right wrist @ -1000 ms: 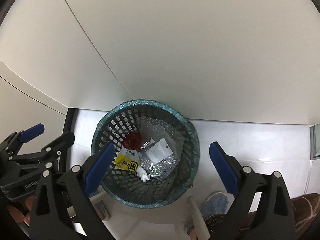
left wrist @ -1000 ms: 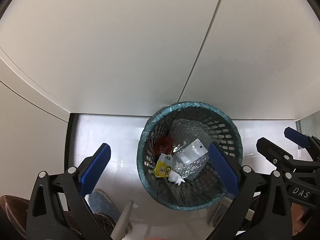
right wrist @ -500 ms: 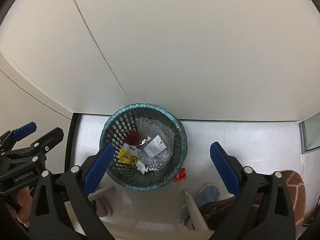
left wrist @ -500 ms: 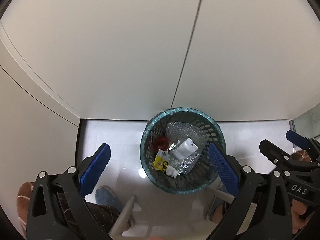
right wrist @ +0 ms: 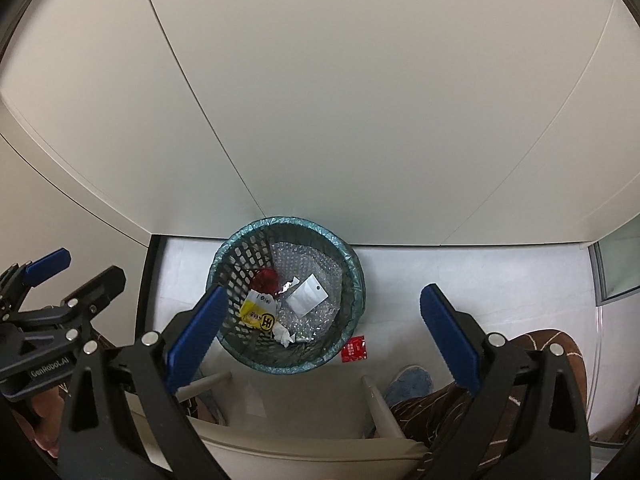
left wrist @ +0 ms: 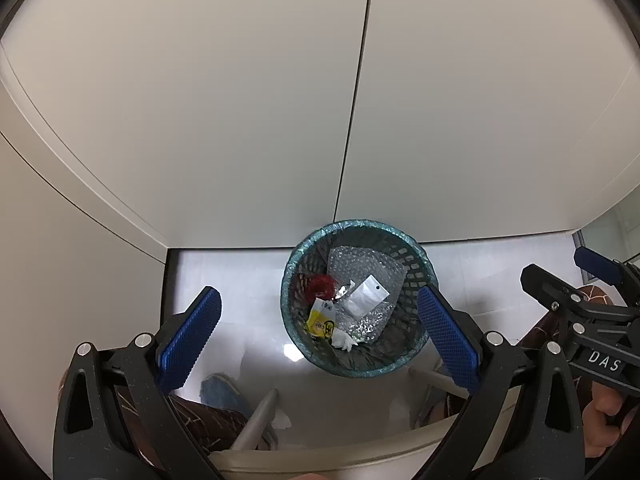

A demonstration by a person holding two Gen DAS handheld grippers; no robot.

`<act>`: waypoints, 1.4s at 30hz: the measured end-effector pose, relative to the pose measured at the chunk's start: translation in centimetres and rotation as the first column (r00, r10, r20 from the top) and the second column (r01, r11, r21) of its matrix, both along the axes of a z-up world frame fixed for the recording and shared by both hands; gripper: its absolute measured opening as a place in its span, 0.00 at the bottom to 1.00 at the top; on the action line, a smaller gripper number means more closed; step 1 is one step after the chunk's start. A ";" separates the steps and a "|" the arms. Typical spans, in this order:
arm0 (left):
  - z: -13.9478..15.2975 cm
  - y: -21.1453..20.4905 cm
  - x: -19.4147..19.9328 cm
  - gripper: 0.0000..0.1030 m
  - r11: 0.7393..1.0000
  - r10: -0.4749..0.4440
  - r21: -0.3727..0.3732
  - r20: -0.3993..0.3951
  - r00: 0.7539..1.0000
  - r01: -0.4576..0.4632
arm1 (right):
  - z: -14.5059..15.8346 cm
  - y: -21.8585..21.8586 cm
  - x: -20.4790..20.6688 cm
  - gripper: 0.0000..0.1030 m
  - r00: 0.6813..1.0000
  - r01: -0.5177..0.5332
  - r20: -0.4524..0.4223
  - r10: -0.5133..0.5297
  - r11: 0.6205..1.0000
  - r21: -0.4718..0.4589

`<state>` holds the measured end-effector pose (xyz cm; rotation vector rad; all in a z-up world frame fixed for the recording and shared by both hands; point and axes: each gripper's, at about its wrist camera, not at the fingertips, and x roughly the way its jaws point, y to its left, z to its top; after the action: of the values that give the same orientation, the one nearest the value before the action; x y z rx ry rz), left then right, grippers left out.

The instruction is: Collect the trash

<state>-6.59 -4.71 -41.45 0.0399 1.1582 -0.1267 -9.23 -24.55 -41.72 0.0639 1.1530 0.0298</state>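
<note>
In the left wrist view, the left gripper [left wrist: 318, 334] has its two blue pads wide apart and holds nothing. Below and between them stands a teal mesh wastebasket [left wrist: 414, 252] on the pale floor [left wrist: 224, 280], close to the white wall [left wrist: 240, 120]. Inside the basket lie a sheet of bubble wrap [left wrist: 360, 264], a small white plastic bag [left wrist: 365, 294], a yellow wrapper [left wrist: 320, 324], a red crumpled piece [left wrist: 320, 286] and a white crumpled tissue [left wrist: 345, 342]. At the right edge of this view the right gripper [left wrist: 576, 280] is seen from the side, and a hand [left wrist: 604, 424] holds its handle. The right wrist view shows the right gripper [right wrist: 320, 316] from behind, its pads also spread wide with nothing between them. The same wastebasket [right wrist: 356, 264] sits a little left of the middle, with the same trash in it. Only this view shows a small red packet [right wrist: 354, 349] lying flat on the floor, just beside the basket on its right lower side, outside of it. It also shows the left gripper [right wrist: 76, 272] at the left edge, a blue slipper [right wrist: 408, 384] and a brown patterned trouser leg [right wrist: 552, 344] of the person, and the rim of a beige chair [right wrist: 304, 444] at the bottom.
</note>
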 end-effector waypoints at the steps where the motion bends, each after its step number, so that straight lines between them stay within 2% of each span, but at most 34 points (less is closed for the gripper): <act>1: -0.1 0.0 0.0 0.94 1.000 0.000 0.000 -0.001 1.000 0.000 | 0.1 0.1 0.0 0.90 1.000 -0.001 0.002 0.001 1.000 -0.004; 42: -1.0 0.1 0.1 0.94 1.000 0.022 -0.006 -0.009 1.000 -0.023 | -0.2 0.8 0.5 0.90 1.000 -0.031 -0.006 0.031 0.998 -0.048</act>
<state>-6.52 -4.59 -42.44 0.0212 1.1672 -0.1105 -8.74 -23.73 -41.95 0.0033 1.1598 0.0293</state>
